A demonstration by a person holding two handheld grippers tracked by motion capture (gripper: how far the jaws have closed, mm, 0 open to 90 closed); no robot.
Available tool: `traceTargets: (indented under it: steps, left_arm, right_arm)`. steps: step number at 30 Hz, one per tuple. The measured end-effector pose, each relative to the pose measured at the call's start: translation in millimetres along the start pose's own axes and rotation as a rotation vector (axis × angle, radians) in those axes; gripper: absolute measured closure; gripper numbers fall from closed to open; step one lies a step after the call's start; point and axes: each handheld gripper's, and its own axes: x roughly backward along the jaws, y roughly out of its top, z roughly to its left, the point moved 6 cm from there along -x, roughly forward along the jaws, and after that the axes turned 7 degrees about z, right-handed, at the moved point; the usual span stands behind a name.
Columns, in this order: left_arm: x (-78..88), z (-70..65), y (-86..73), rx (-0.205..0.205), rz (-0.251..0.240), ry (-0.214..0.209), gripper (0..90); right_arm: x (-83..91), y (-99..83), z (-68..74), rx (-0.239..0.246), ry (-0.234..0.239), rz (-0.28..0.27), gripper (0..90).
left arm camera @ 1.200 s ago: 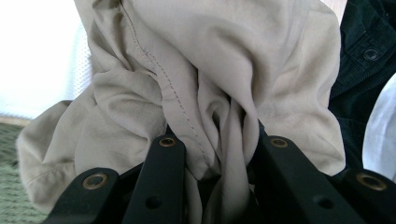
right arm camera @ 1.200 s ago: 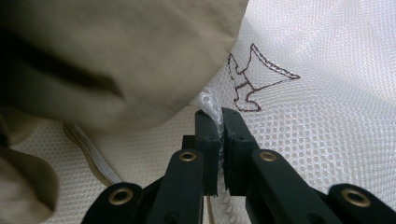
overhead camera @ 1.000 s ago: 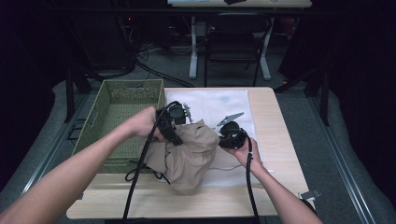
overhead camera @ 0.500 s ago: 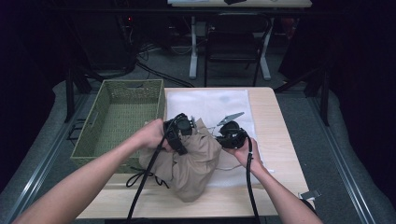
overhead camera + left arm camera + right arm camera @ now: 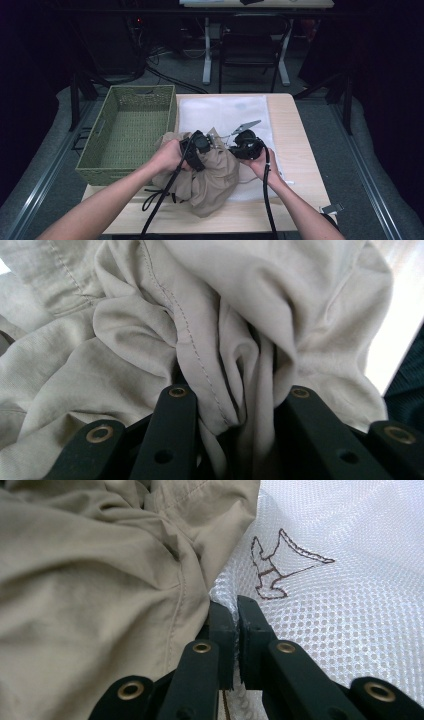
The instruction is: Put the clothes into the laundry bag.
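In the high view, two forearms enter from the bottom edge and meet at frame centre over a wooden tabletop (image 5: pixel 295 150). The left tool (image 5: pixel 212 146) sits on top of a crumpled beige garment (image 5: pixel 210 175), which lies bunched at lower centre, partly over a white mesh bag (image 5: pixel 225 112). In the left gripper view the jaws stand a little apart with a thick fold of the beige garment (image 5: pixel 220 340) clamped between them. The right tool (image 5: pixel 235 142) lies just right of the garment at centre. In the right gripper view the right tool (image 5: pixel 235 615) is pressed together, pinching the edge of the white mesh bag (image 5: pixel 340 605) directly beside the garment's seam. Farther up and left, a green woven basket (image 5: pixel 95 155) rests on the tabletop's left edge, touching the garment's left side.
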Motion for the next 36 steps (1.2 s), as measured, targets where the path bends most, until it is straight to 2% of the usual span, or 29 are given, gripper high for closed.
traceTargets:
  steps: [2, 4, 6, 10, 13, 16, 18, 22, 23, 26, 28, 31, 32, 34, 35, 36]
  left_arm:
    - [-6.0, -2.1, 1.8, 0.023, -0.013, 0.031, 76.7]
    - [-11.8, -5.3, 4.0, 0.055, -0.029, 0.029, 76.7]
    - [-17.1, -7.5, 6.0, 0.08, -0.043, 0.05, 76.7]
    - [-26.9, -10.5, 11.0, 0.142, -0.085, 0.04, 76.7]
    - [-36.8, -12.4, 12.9, 0.169, -0.105, 0.045, 76.3]
    - [-42.5, -14.9, 14.0, 0.168, -0.126, 0.053, 73.9]
    - [-37.9, -15.5, 12.4, 0.159, -0.133, 0.048, 70.8]
    - [-22.7, -19.4, 11.7, 0.138, -0.161, 0.052, 50.4]
    - [-18.1, -20.5, 12.1, 0.136, -0.168, 0.049, 45.8]
    - [-11.1, -22.8, 14.4, 0.13, -0.191, 0.05, 36.7]
    - [-11.6, -27.5, 18.4, 0.106, -0.202, 0.039, 36.2]
    - [-19.6, -30.5, 22.3, 0.101, -0.197, 0.023, 37.1]
    - [-24.1, -31.1, 23.7, 0.112, -0.2, 0.021, 39.1]
    - [-31.7, -31.8, 25.2, 0.124, -0.206, 0.007, 48.1]
    - [-35.2, -30.9, 25.5, 0.131, -0.214, 0.012, 56.3]
    - [-37.3, -30.3, 25.3, 0.132, -0.215, 0.009, 60.9]
  right_arm:
    - [0.0, 0.1, 0.2, 0.006, 0.001, -0.001, 87.1]
    - [-0.4, 0.2, 0.6, 0.007, 0.002, -0.001, 87.1]
    - [-0.4, 0.4, 0.7, 0.013, 0.002, -0.003, 87.1]
    - [-0.1, 0.3, 2.1, 0.009, 0.008, -0.001, 87.2]
    - [0.0, 0.3, 2.7, 0.007, 0.01, -0.002, 87.2]
    - [-0.6, 0.3, 3.7, 0.02, 0.006, 0.005, 87.2]
    - [-0.2, 0.5, 3.1, 0.023, -0.002, 0.001, 87.1]
    - [2.8, 0.8, 1.9, 0.005, -0.002, -0.003, 87.2]
    - [3.1, 1.6, 0.9, 0.013, -0.001, -0.011, 87.2]
    - [3.9, 1.7, 0.1, 0.009, 0.0, -0.008, 87.2]
    - [3.5, 1.6, -0.1, 0.014, 0.0, -0.009, 87.2]
    - [3.1, 1.5, 0.5, 0.011, 0.0, -0.006, 87.2]
    - [2.7, 1.3, 0.7, 0.01, 0.003, -0.003, 87.2]
    - [2.4, 1.2, 1.0, 0.007, 0.01, -0.002, 87.2]
    - [2.4, 1.2, 1.4, 0.007, 0.012, -0.002, 87.2]
    - [2.5, 1.4, 1.9, 0.006, 0.014, -0.004, 87.2]
